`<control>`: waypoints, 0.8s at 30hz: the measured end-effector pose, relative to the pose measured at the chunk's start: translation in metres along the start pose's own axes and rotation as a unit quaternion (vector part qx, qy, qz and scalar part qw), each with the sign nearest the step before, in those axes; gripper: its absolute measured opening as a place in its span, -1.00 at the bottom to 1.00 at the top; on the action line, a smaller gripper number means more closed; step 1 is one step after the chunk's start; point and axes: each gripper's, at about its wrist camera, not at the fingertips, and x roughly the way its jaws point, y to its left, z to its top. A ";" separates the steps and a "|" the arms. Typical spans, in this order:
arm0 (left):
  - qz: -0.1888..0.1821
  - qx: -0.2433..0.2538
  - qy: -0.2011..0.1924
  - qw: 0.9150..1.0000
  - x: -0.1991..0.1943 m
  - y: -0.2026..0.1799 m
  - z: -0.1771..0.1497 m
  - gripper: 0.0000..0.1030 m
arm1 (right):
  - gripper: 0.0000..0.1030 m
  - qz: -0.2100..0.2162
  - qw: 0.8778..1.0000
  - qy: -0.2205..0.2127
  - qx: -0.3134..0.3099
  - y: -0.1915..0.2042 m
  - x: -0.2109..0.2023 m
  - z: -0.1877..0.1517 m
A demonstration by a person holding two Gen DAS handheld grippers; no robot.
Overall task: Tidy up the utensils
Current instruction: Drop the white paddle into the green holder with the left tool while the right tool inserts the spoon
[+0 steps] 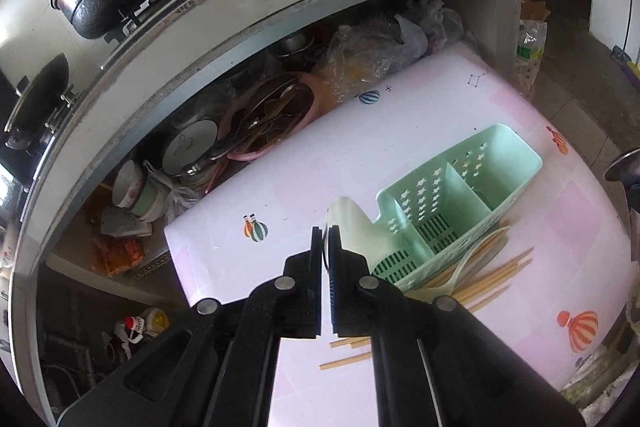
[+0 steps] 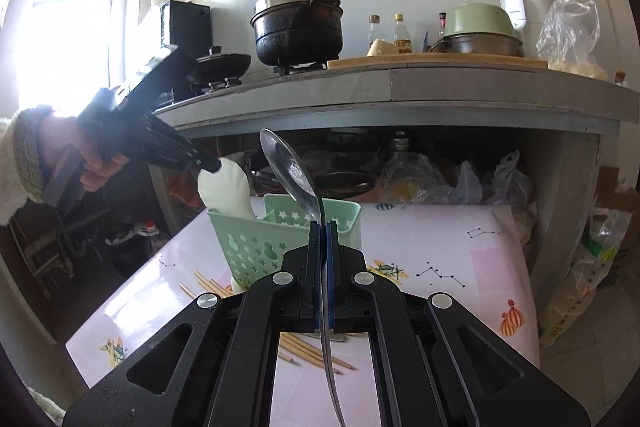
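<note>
Two grippers raised over surface: left gripper [image 2: 210, 163] jaws pinching cream rice paddle [image 2: 226, 189] over green caddy [image 2: 256, 247]; right gripper [image 2: 321, 227] jaws clamping metal spoon [image 2: 290, 169], bowl pointing upward.

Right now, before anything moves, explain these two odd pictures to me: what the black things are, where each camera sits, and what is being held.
There is no robot. A person holds a black two-finger gripper in each hand, with a fisheye camera on each one looking along its fingers.

The left gripper is shut on a pale rice paddle; the right camera shows the person's hand gripping it.

The right gripper is shut on a metal spoon, bowl up.

On the pink patterned table stands a green utensil caddy with compartments, and wooden chopsticks lie loose beside it.
</note>
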 end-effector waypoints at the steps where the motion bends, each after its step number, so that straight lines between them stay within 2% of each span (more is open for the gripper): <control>1: -0.008 -0.009 0.002 1.000 0.005 0.001 0.002 -0.91 | -0.98 0.006 1.000 -0.002 0.009 -0.003 0.001 0.004; 3: -0.024 -0.031 -0.003 0.999 0.016 0.004 0.002 -0.90 | -0.98 0.017 1.000 -0.005 0.023 -0.007 0.004 0.011; 5: -0.059 -0.058 -0.010 0.996 0.024 0.008 0.001 -0.90 | -0.98 0.026 0.999 -0.009 0.033 -0.010 0.008 0.018; 8: -0.104 -0.116 -0.043 0.987 0.026 0.020 -0.005 -0.85 | -0.98 0.043 0.998 -0.017 0.052 -0.014 0.017 0.031; 10: -0.117 -0.147 -0.078 0.979 0.020 0.028 -0.011 -0.62 | -0.98 0.055 0.996 -0.027 0.064 -0.018 0.023 0.040; 13: -0.123 -0.192 -0.139 0.964 0.002 0.039 -0.027 -0.27 | -0.98 0.073 0.993 -0.047 0.083 -0.022 0.032 0.058; 17: -0.102 -0.240 -0.194 0.946 -0.020 0.048 -0.061 -0.03 | -0.98 0.100 0.987 -0.068 0.103 -0.025 0.055 0.077; 19: -0.095 -0.263 -0.204 0.938 -0.026 0.051 -0.082 0.05 | -0.98 0.115 0.984 -0.072 0.114 -0.027 0.071 0.082; 24: -0.087 -0.321 -0.204 0.921 -0.027 0.055 -0.140 0.08 | -0.98 0.133 0.980 -0.069 0.131 -0.027 0.110 0.080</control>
